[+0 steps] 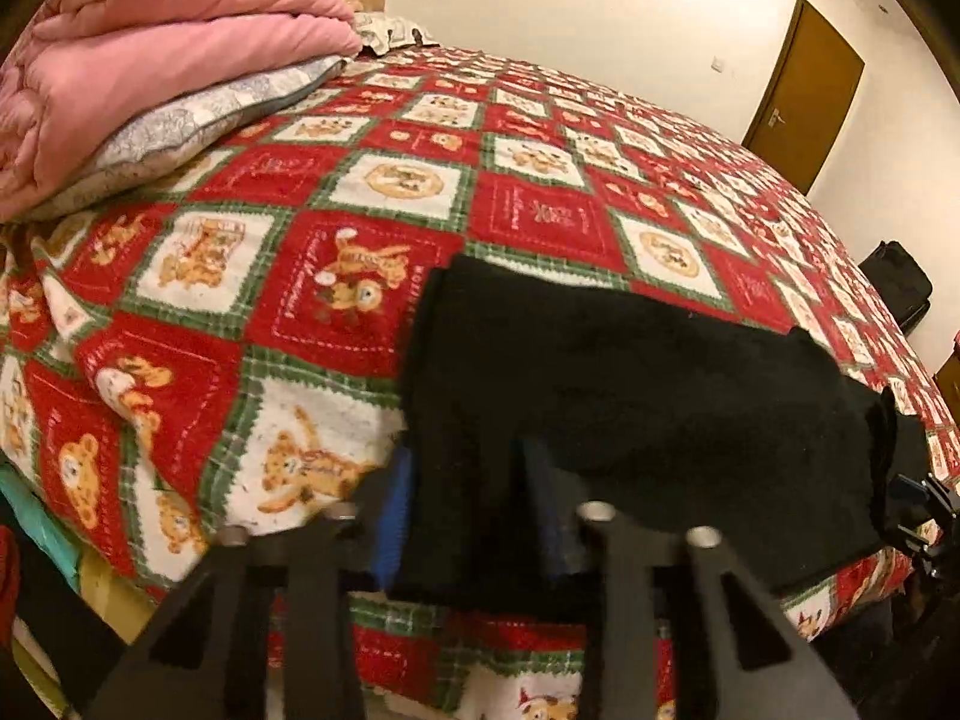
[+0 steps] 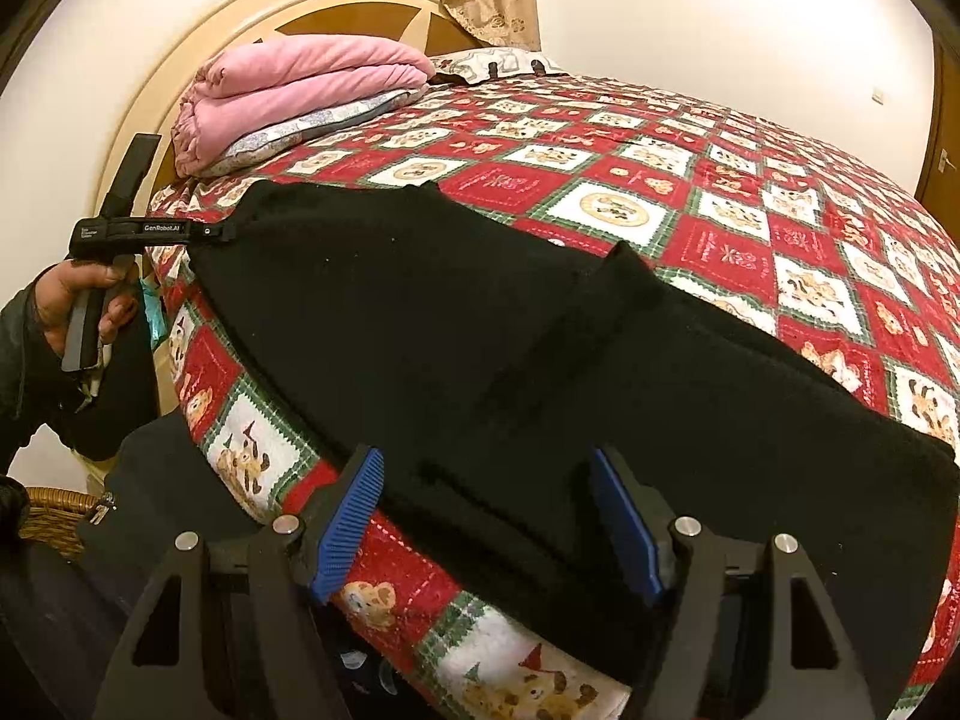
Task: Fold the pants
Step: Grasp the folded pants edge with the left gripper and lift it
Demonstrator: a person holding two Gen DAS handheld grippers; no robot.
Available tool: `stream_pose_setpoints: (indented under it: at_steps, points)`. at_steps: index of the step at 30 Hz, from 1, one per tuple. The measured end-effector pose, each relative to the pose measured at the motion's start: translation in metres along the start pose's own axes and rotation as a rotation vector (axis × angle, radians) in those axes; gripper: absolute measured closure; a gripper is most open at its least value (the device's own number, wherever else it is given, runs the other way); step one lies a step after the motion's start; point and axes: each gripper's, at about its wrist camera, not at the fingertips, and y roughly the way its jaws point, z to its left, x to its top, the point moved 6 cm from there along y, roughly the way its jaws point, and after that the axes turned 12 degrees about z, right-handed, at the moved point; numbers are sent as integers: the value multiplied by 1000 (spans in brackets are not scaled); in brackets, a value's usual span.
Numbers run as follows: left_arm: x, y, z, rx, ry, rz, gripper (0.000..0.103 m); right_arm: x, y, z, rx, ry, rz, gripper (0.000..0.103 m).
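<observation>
Black pants [image 1: 630,372] lie flat near the front edge of the bed, over a red, white and green bear-print cover [image 1: 360,180]. My left gripper [image 1: 471,510] is shut on the left end of the pants, with dark fabric bunched between its blue pads [image 1: 393,510]. From the right wrist view, the left gripper [image 2: 225,232] sits at the far left corner of the pants [image 2: 420,312], held by a hand [image 2: 66,294]. My right gripper [image 2: 489,522] is open, and the near edge of the pants lies between its blue pads [image 2: 354,510] without being pinched. The right gripper [image 1: 906,492] also shows at the right end of the pants.
A folded pink quilt [image 2: 300,84] rests on a pale pillow [image 2: 312,126] at the head of the bed, by a round headboard [image 2: 180,78]. A wicker basket [image 2: 51,516] stands on the floor at left. A brown door [image 1: 804,96] and a black bag [image 1: 897,282] lie beyond the bed.
</observation>
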Motion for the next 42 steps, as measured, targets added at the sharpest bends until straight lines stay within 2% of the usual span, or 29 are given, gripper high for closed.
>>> stream_pose_setpoints:
  at_steps: [4,9,11,13,14,17,20,22,26,29,33,38,42]
  points:
    - [6,-16,-7,-86,21,-4,86,0,-1,-3,-4,12,-4,31]
    - [3,-4,2,-72,8,19,85,-1,-1,-5,-6,18,-3,31]
    - [2,1,5,-52,-1,20,79,-1,-1,-5,-6,17,-3,31]
    - [2,4,12,-35,-32,27,55,-2,0,-5,-8,16,-1,31]
    - [1,6,15,-26,-42,31,51,-2,0,-5,-9,16,-1,31]
    - [-4,12,17,-72,-39,43,50,-2,1,-5,-9,17,-1,31]
    - [-7,14,16,-85,-18,33,56,-2,1,-5,-11,16,0,31]
    - [-6,11,13,-86,-2,30,74,-2,1,-5,-11,17,-1,31]
    - [-2,-1,8,-77,25,25,85,-2,1,-4,-9,20,-2,31]
    - [3,-13,-1,-56,56,18,86,-2,1,-6,-8,27,-1,31]
    - [7,-26,-10,-174,26,7,86,-2,0,-7,-8,32,-3,31]
    - [10,-37,-21,-247,10,-18,86,-3,-3,-9,-13,33,-5,31]
    - [15,-54,-38,-301,37,-48,86,-4,-11,-15,-18,61,-9,31]
